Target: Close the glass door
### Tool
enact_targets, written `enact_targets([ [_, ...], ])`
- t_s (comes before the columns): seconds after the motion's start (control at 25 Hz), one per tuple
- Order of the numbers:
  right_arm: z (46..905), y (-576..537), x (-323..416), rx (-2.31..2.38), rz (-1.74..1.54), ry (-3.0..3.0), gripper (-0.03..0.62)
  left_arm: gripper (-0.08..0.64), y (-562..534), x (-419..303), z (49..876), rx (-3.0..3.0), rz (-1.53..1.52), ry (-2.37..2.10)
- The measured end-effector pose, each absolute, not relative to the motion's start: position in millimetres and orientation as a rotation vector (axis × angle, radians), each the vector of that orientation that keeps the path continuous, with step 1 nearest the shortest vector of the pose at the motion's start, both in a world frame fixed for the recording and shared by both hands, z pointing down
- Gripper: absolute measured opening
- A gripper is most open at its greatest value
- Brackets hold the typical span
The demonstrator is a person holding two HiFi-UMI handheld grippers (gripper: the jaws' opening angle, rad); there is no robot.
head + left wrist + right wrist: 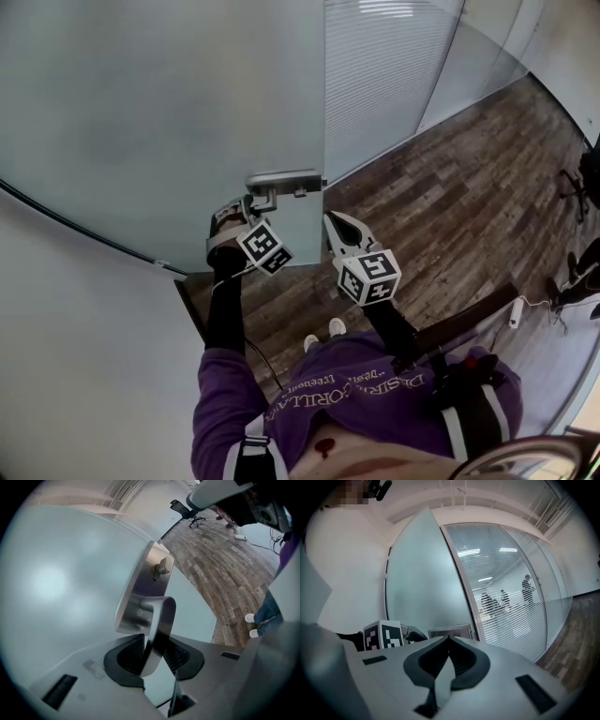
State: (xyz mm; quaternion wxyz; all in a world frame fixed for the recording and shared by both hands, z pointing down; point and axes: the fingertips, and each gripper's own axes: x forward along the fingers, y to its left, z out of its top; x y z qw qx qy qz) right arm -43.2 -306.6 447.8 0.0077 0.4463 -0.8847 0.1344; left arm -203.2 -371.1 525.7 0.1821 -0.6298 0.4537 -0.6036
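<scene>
Glass door (141, 122), frosted, fills the left of the head view in front of the person, its free edge standing ajar beside a slatted glass partition (384, 66). The left claw (249, 204) is clamped on the metal lever handle (158, 630), probably because the lever gives the firmest hold for swinging the door shut. The right claw (332, 221) hangs just beside it, jaws together and empty, seemingly in reserve. No containers appear.

The left gripper (251, 206) tilts downward, its fingers (133, 651) clamped on the curved silver metal door lever (158, 627). The right gripper (331, 221) hangs just beside it, nearly level, fingers together and empty.
</scene>
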Motion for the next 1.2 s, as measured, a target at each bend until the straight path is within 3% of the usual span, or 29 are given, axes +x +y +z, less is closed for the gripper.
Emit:
enact_targets([
  [1.2,470,-297,-32,1.346,0.466,-2.807,-0.003,0.101,-378,-212,531,-1.776,-1.753,1.37],
])
